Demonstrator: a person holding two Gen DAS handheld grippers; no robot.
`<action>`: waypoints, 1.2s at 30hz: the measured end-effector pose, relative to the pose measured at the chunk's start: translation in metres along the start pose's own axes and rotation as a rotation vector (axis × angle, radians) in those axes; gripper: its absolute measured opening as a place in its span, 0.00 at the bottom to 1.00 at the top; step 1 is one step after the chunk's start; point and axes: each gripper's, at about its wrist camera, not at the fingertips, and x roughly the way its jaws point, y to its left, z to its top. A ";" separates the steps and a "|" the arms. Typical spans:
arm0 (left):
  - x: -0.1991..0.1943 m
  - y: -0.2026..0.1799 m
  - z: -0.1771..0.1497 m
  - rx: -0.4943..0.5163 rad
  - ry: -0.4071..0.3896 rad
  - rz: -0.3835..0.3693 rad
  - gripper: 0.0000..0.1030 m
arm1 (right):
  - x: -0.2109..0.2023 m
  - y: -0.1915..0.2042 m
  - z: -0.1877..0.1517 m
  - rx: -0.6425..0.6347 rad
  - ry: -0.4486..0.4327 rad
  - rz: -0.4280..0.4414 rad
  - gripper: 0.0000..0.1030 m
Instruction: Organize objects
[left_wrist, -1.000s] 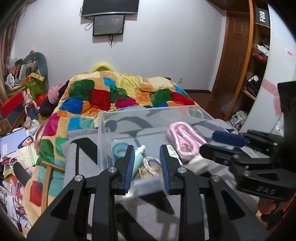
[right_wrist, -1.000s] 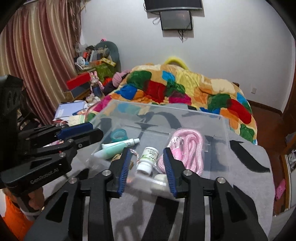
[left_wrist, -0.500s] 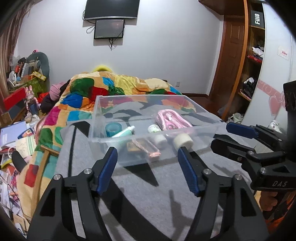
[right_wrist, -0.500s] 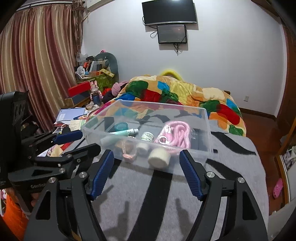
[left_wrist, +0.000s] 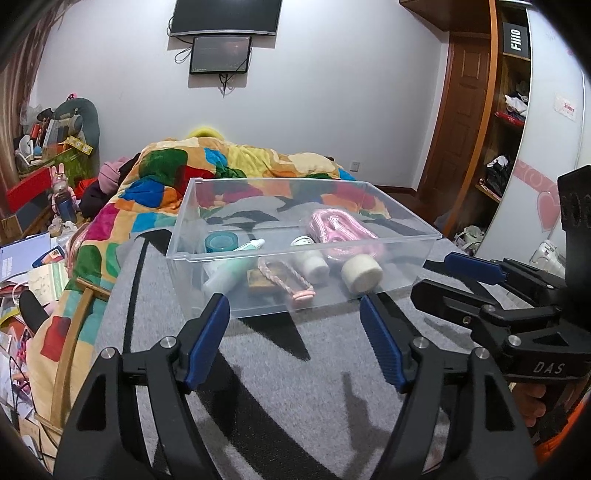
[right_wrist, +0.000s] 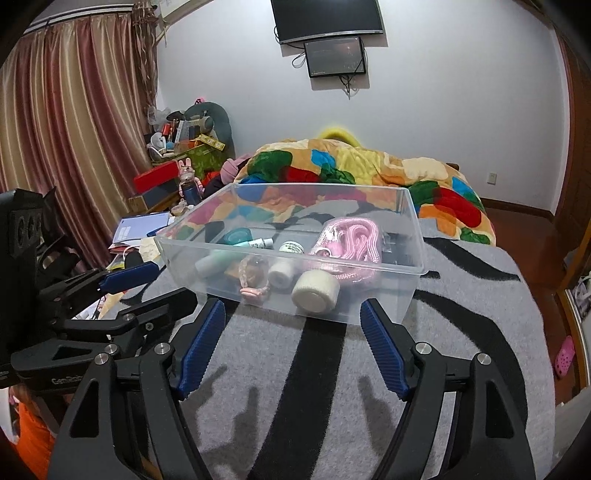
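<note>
Clear plastic bin (left_wrist: 207, 206) sits mid-frame on the grey blanket (left_wrist: 295, 387), holding a pink rope (left_wrist: 340, 229), white roll (left_wrist: 362, 273), tube (left_wrist: 229, 273) and bottle (left_wrist: 310, 258). Left tool (left_wrist: 295, 339) and right tool (right_wrist: 291, 343) — both spread wide, holding nothing — sit low in frame, just short of the bin's near wall.

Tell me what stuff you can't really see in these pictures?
- Small brown thing in the clear box, left view: lying under the pink braided strap.
- Label on the little white bottle, right view: too small.
- Screen on the wall, right view: dark and tiny.
- Shelf items, left view: blurry at the edge.
</note>
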 end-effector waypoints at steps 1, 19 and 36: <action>0.000 0.000 0.000 0.001 0.001 0.000 0.71 | -0.001 0.001 0.000 -0.003 -0.002 0.001 0.71; -0.002 -0.003 0.000 -0.012 -0.001 -0.003 0.80 | -0.006 0.005 0.000 -0.009 -0.009 0.014 0.73; -0.005 -0.001 -0.002 -0.013 -0.005 -0.002 0.83 | -0.009 0.003 -0.001 0.004 -0.011 0.013 0.77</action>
